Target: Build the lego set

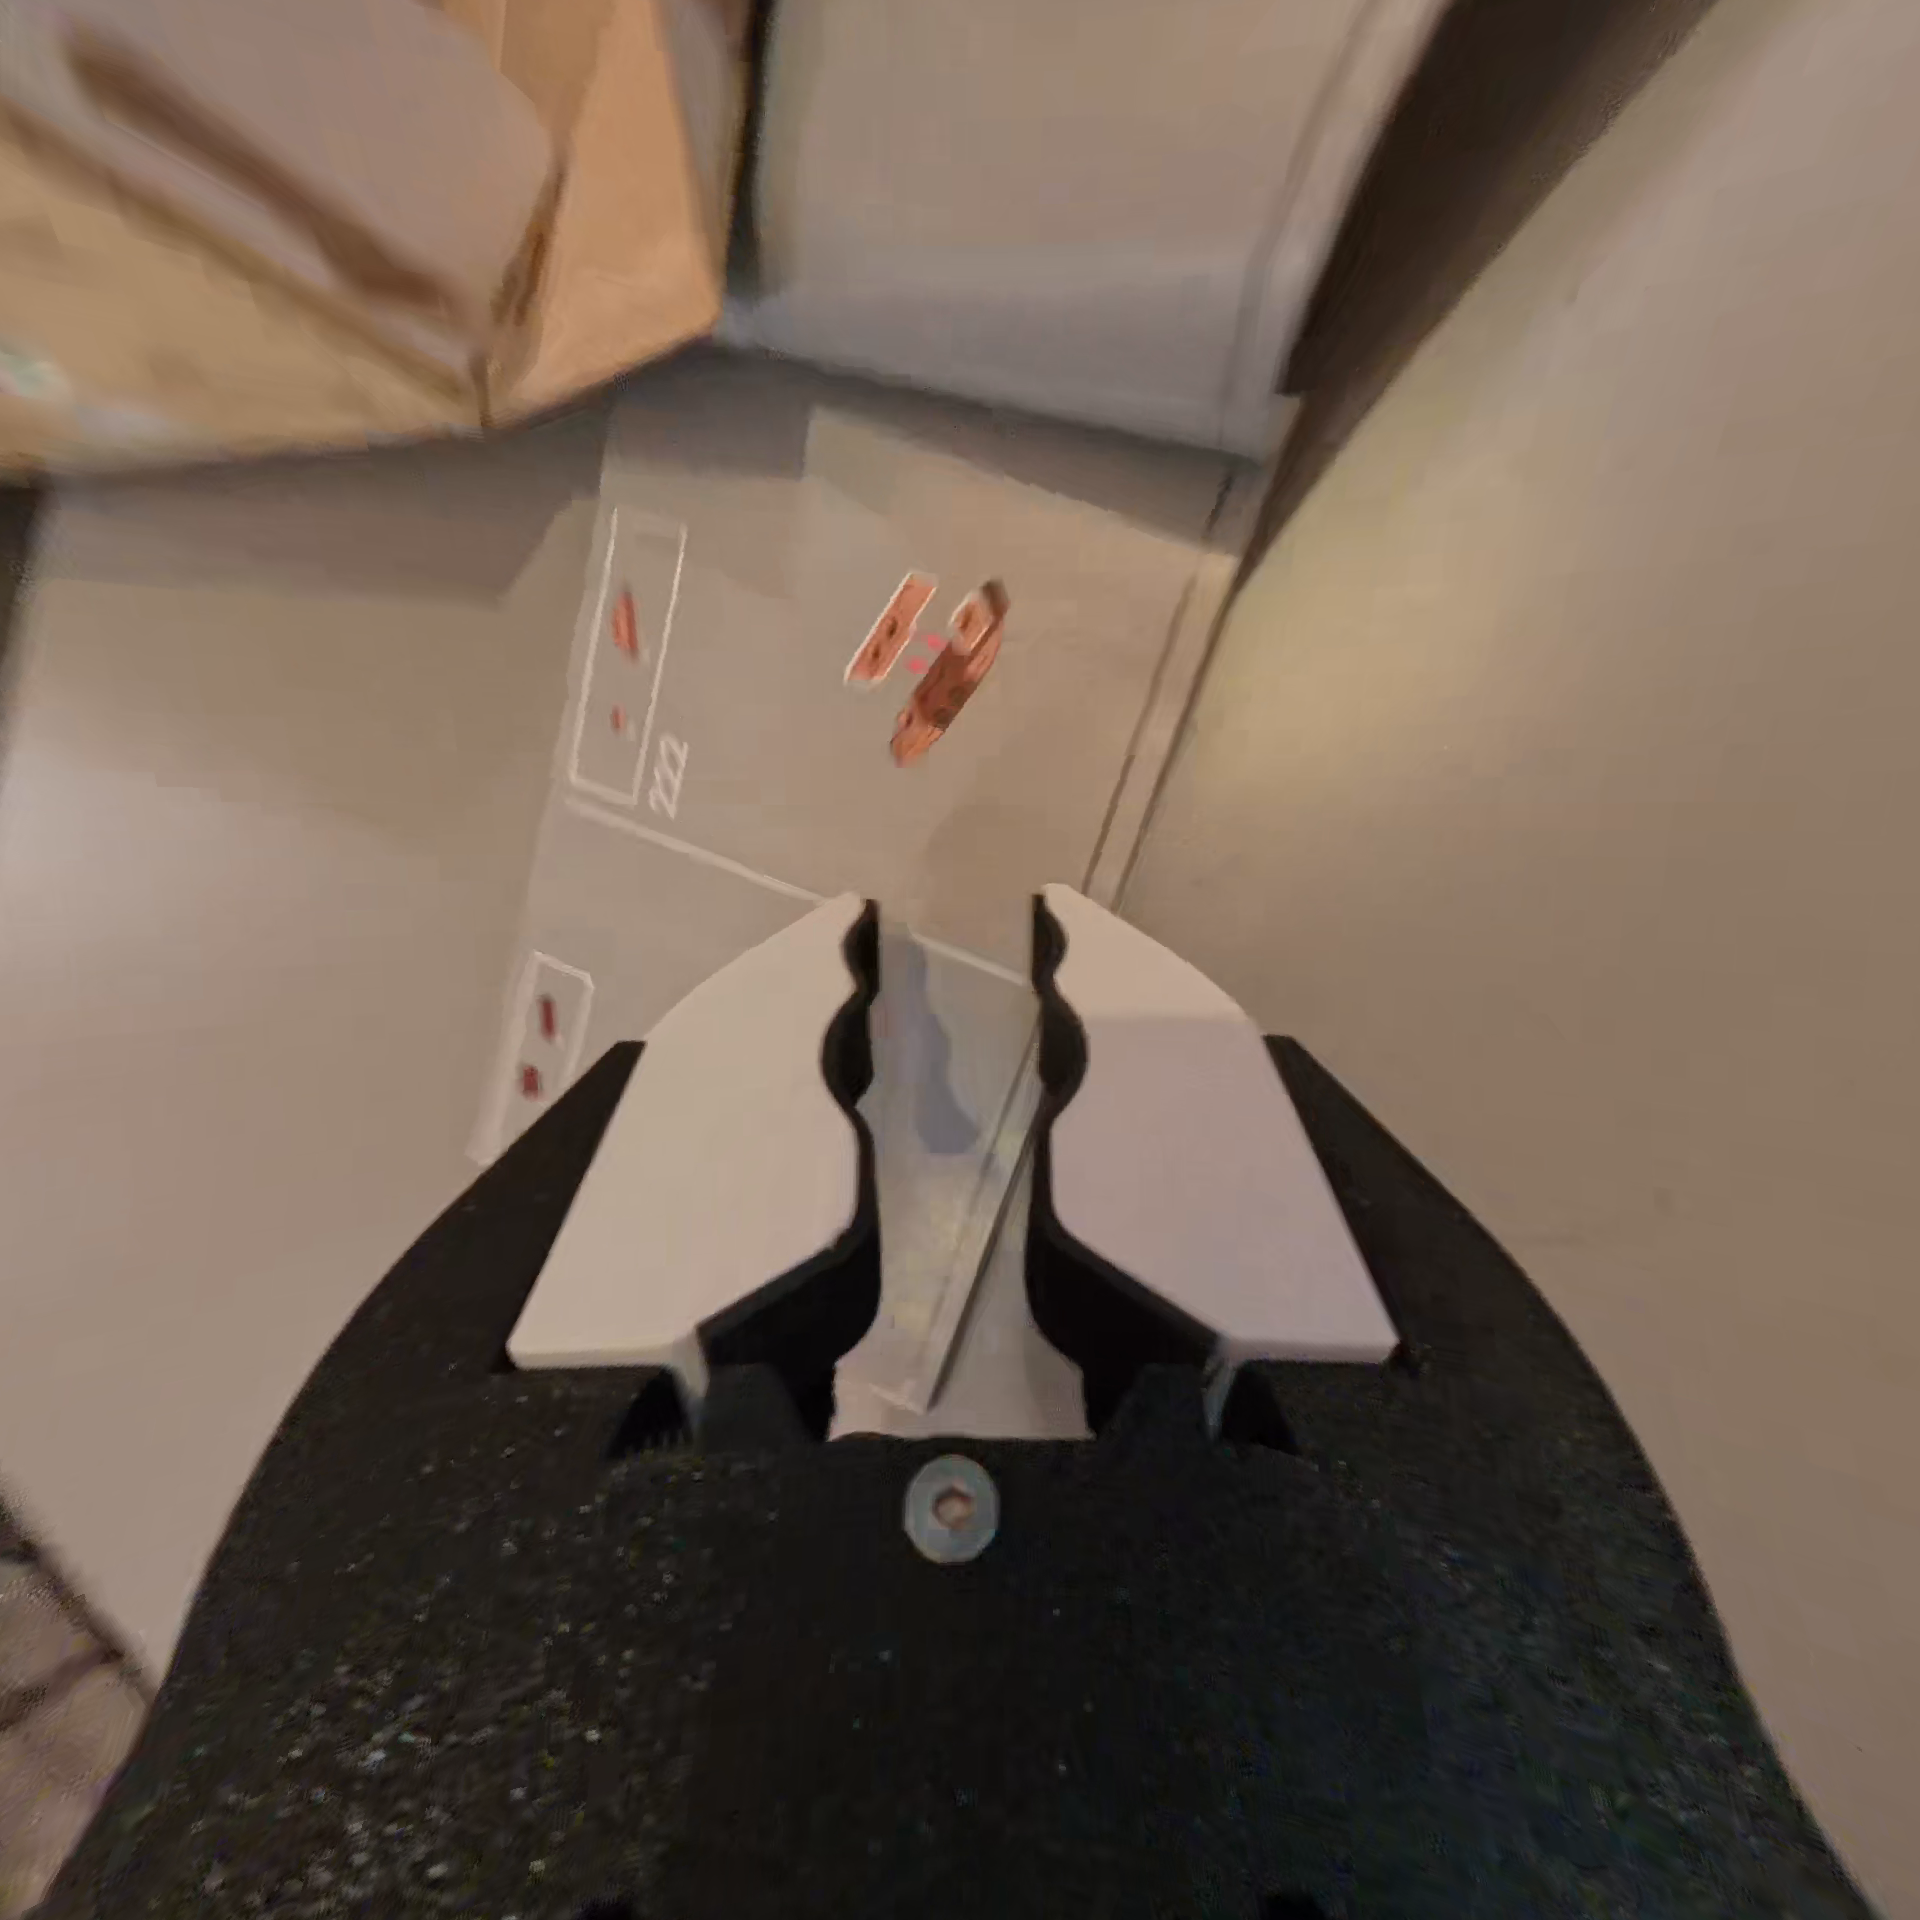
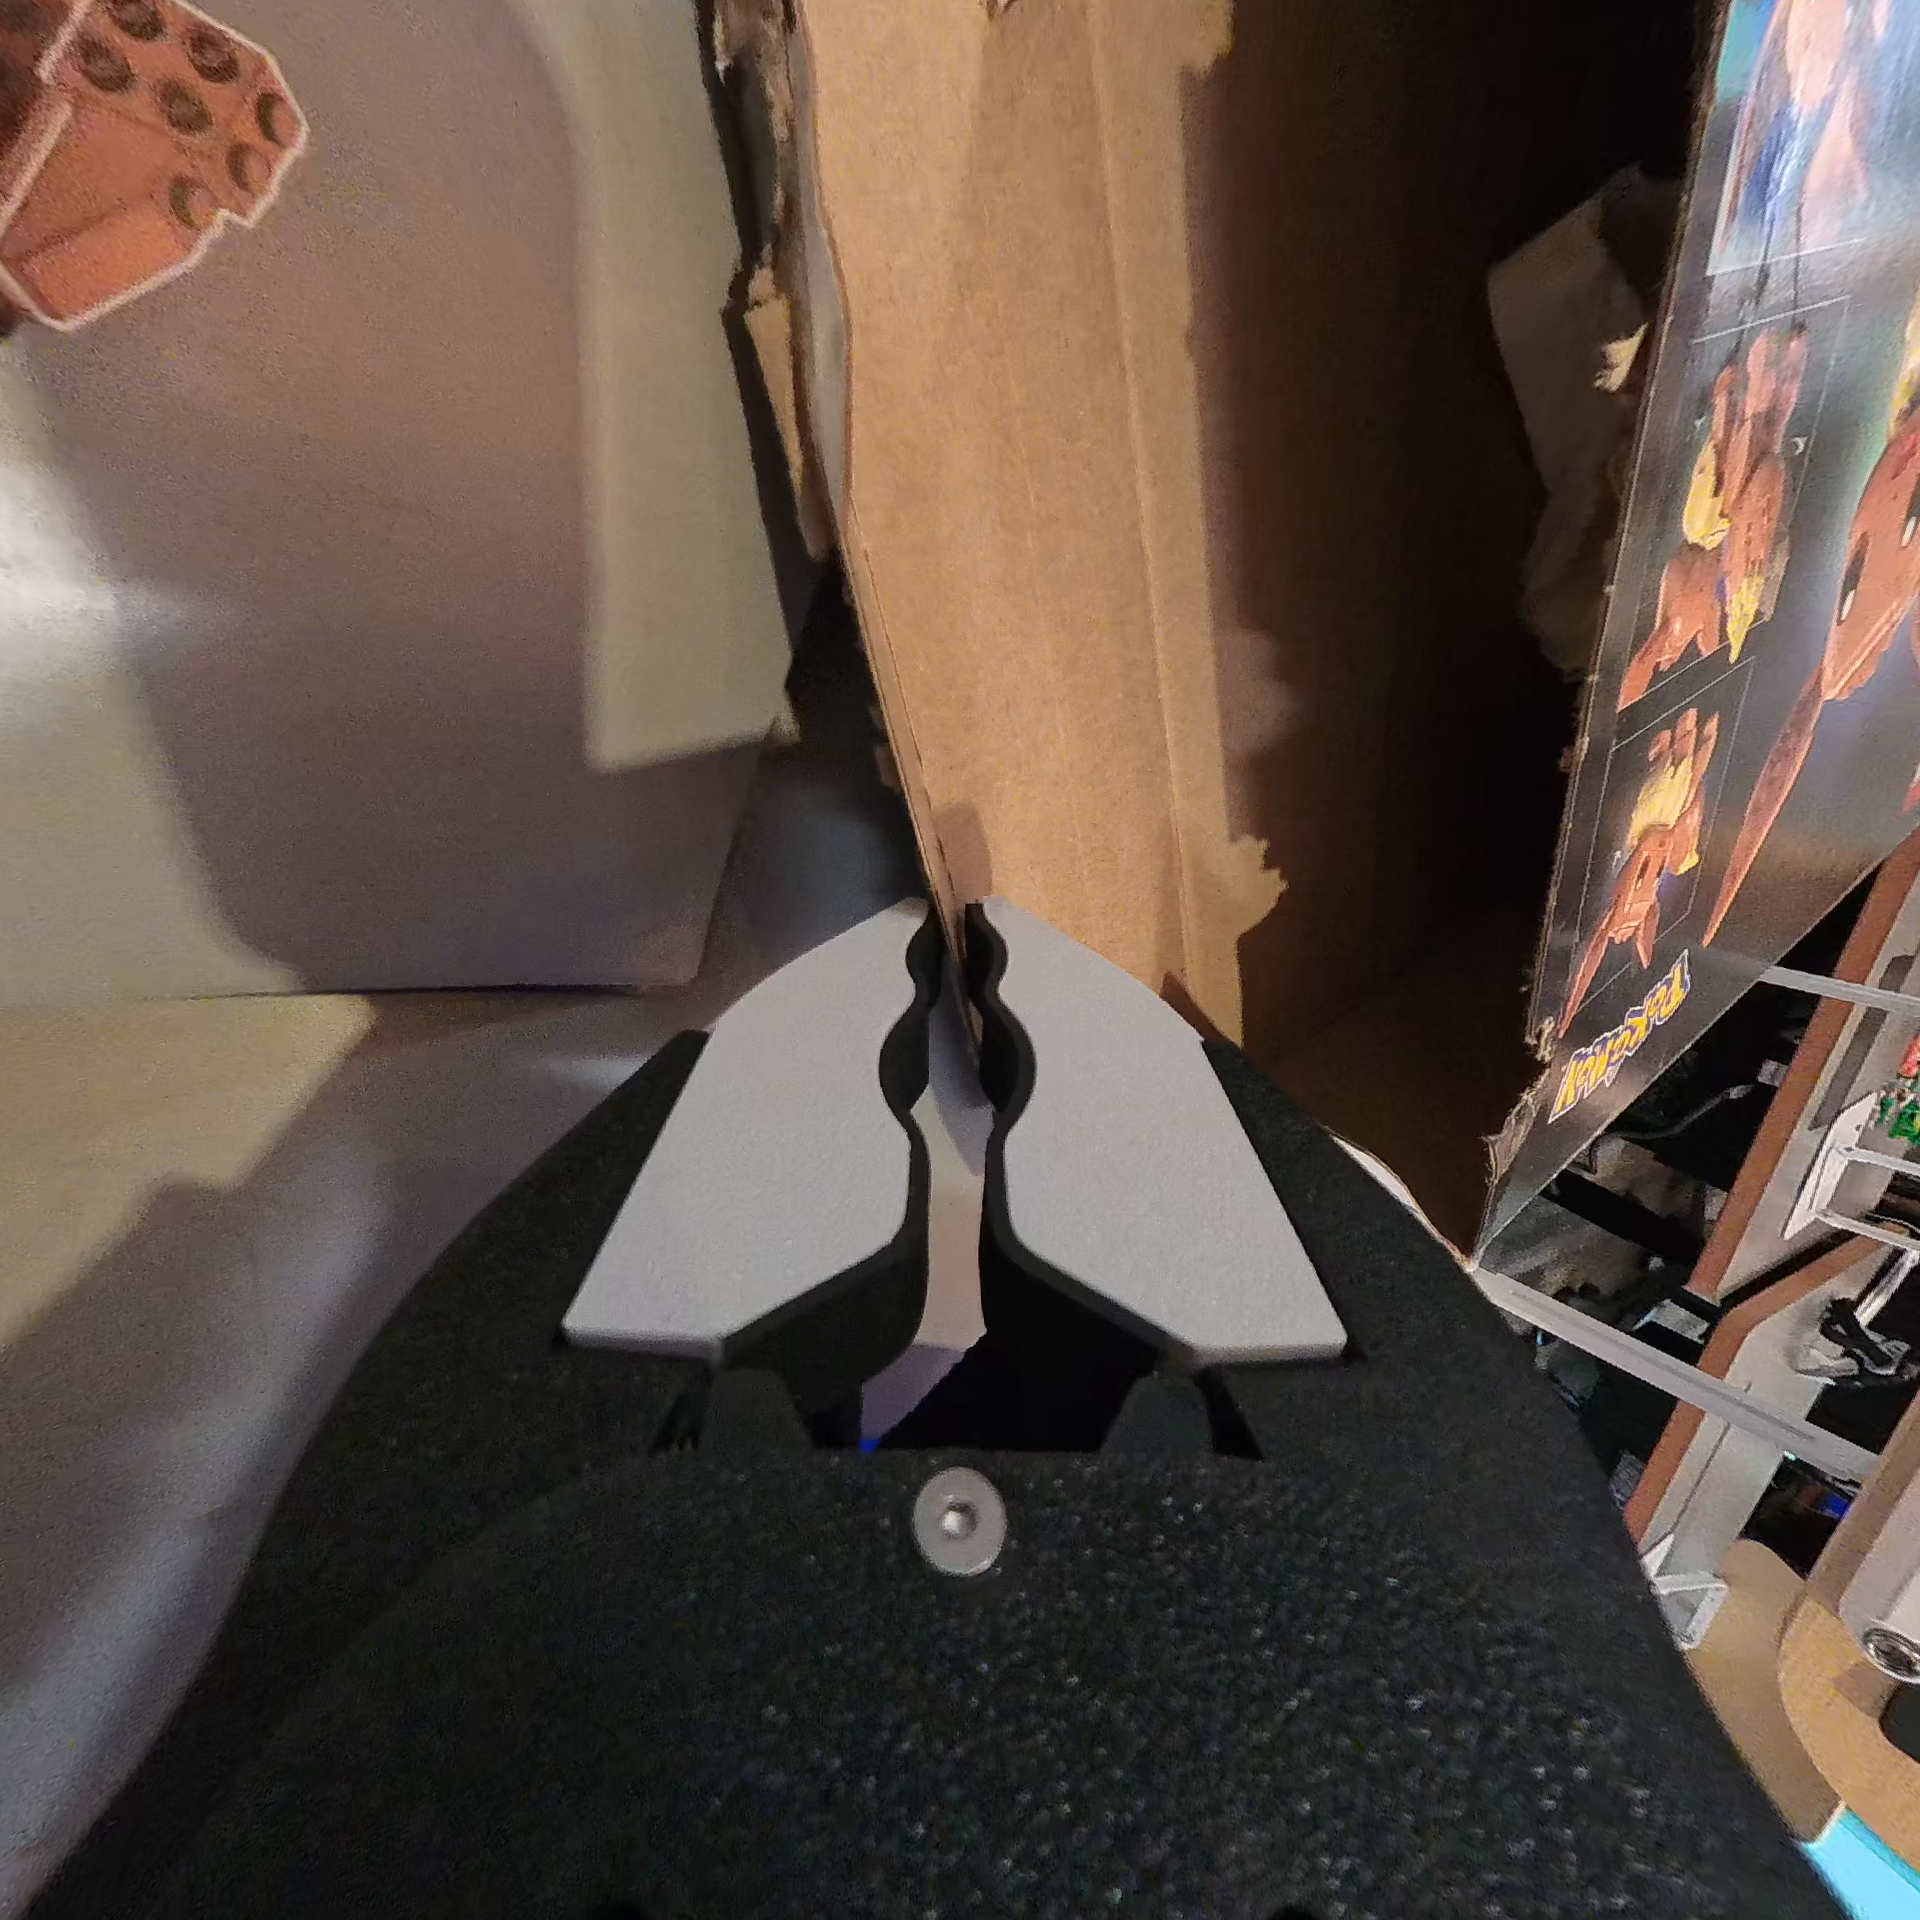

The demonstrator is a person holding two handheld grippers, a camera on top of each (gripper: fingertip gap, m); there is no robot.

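Right tongs [image 2: 951, 914] are clamping the edge of a brown cardboard box flap [image 2: 1018, 520], both pads pressing on the thin panel, which is rising straight ahead of the tips and leaning slightly left. The open box interior [image 2: 1403, 623] is sitting just right of the flap, dark inside, with crumpled pale paper [image 2: 1569, 416] showing deep in it. Further right of these tongs, the box's printed outer wall [image 2: 1766, 623] is standing tilted, glossy with coloured artwork, edges torn. Left of the right tongs, a pale grey instruction sheet [image 2: 364, 623] is lying curved, with a printed brown brick picture [image 2: 135, 177] at the far upper left. Low right of the tongs, a rack of wood and clear rods [image 2: 1714, 1403] is showing. Left tongs [image 1: 954, 904] are standing open, fingers apart with nothing gripped; only a grey page [image 1: 831, 727] is showing through the gap. That page is lying ahead of the tips, blurred, carrying printed orange-brown part diagrams [image 1: 935, 665] ahead and slightly centre, and white-outlined boxes [image 1: 623, 655] to the left. A brown cardboard panel [image 1: 312, 208] is hanging far ahead-left of the left tongs. A plain beige area [image 1: 1558, 935] is running along their right; blur is hiding what it is.
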